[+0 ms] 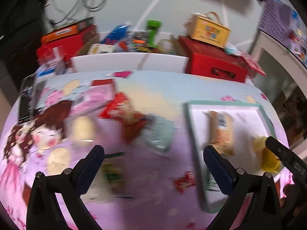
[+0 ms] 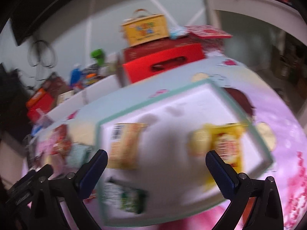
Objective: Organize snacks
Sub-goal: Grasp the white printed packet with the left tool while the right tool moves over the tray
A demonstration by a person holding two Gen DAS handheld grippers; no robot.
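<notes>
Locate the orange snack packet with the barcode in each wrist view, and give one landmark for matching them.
Left wrist: the orange snack packet lies in the tray, right of centre, just above the right fingertip.
Right wrist: the packet lies in the tray's left part, left of centre.
Shared landmark: the yellow box with a handle on the red crate.

my tray [image 2: 107,123] is white with a mint rim; the cloth [image 1: 172,88] shows pink-and-lilac cartoon girls; one snack [image 2: 228,145] is yellow, another [image 2: 124,143] tan.
</notes>
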